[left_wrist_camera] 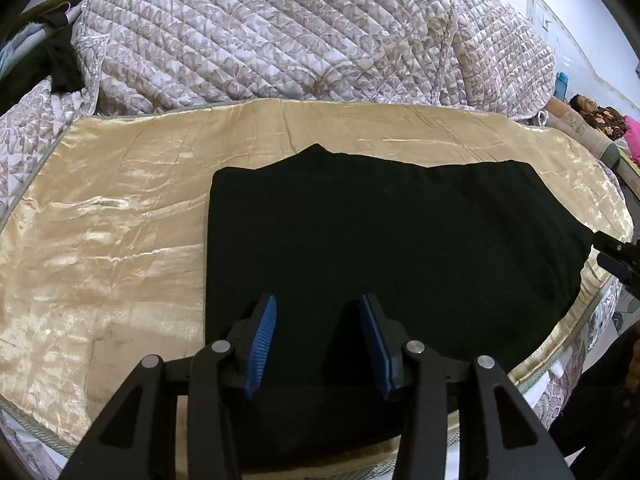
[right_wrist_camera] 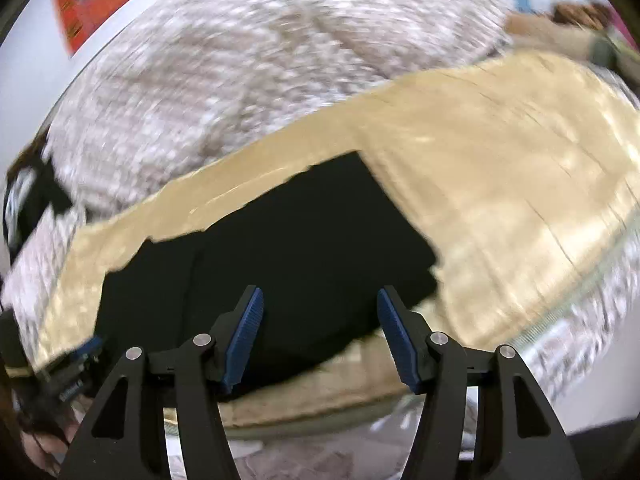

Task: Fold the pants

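Black pants [left_wrist_camera: 380, 248] lie flat on a shiny gold satin cover [left_wrist_camera: 120, 220] spread over the bed, already folded into a wide, roughly rectangular block. Fabric is matte, very dark, almost no visible texture or seams. Left edge is straight and clean; far edge is uneven, with a small peak poking up left of centre and a faint step where layers overlap toward the right. Right end tapers off toward the bed's edge. Near edge runs under the left gripper.

Left gripper [left_wrist_camera: 318, 340]: jaws apart, blue ribbed pads [left_wrist_camera: 262, 344] on either side, hovering over the near part of the pants, nothing pinched between them.

Right gripper [right_wrist_camera: 320, 336]: jaws wide apart, blue pads clear, no cloth between them. The right wrist view is motion-blurred; pants [right_wrist_camera: 288, 248] appear there as a dark slab on the gold cover [right_wrist_camera: 500, 168], tilted in frame, one squarish corner toward the right. The right gripper's tip [left_wrist_camera: 616, 256] shows at the far right of the left wrist view, just beside the right end of the pants; contact cannot be told.

Behind the gold cover sits a bunched quilted floral blanket [left_wrist_camera: 300, 40]. A person [left_wrist_camera: 600, 114] lies at the far right edge.
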Tool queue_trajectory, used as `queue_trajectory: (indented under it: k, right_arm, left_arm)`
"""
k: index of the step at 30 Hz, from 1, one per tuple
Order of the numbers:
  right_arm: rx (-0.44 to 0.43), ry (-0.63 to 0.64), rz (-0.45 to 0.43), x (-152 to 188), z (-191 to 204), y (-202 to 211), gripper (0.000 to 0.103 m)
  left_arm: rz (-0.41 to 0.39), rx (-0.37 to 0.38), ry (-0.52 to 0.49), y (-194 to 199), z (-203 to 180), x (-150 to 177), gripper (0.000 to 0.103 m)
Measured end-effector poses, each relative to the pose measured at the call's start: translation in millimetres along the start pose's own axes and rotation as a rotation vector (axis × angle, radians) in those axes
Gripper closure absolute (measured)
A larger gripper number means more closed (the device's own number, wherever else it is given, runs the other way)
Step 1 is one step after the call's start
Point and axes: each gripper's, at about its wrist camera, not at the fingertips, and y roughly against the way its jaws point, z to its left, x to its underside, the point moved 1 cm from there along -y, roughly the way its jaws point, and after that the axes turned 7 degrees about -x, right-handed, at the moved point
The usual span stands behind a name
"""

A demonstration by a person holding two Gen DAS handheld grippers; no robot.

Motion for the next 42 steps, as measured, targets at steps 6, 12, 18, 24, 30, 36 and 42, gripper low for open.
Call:
queue_trajectory:
  k: [6,12,18,24,30,36,42]
  right_arm:
    - [-0.032,-0.165,0.052,11.8,-22.9,-9.7,0.043]
    - [-0.069,-0.19,0.006,9.8,-22.6,-9.3,0.043]
    - [-0.091,-0.279,0.005,-1.1,-36.0,-27.0,0.043]
    - [-0.114,-0.284,-0.082,-14.6,-28.3,-20.4,0.044]
    - [-0.096,-0.309,-0.001,-19.8,-40.4,-52.3,0.072]
    - [-0.131,-0.189,-0.017,-43.4,-6.0,-35.8,0.081]
    - [-0.233,-0.036,-0.035,-64.2,65.9,-18.4,0.081]
  left_arm:
    - [0.0,0.0,0.0,-0.2,0.2,0.1,0.056]
    - [0.0,0.0,0.0,-0.4,0.2,0.5,0.055]
    - [-0.002,-0.001,-0.004,-0.7,0.8,0.6,0.055]
    - [-0.001,0.001,-0.003,-1.5,1.2,0.1,0.054]
    - [0.004,0.004,0.002,-1.5,2.7,-0.5,0.054]
    - [0.008,0.006,0.017,0.8,5.4,-3.1,0.054]
    - [-0.026,-0.026,0.074,10.2,30.0,-9.6,0.054]
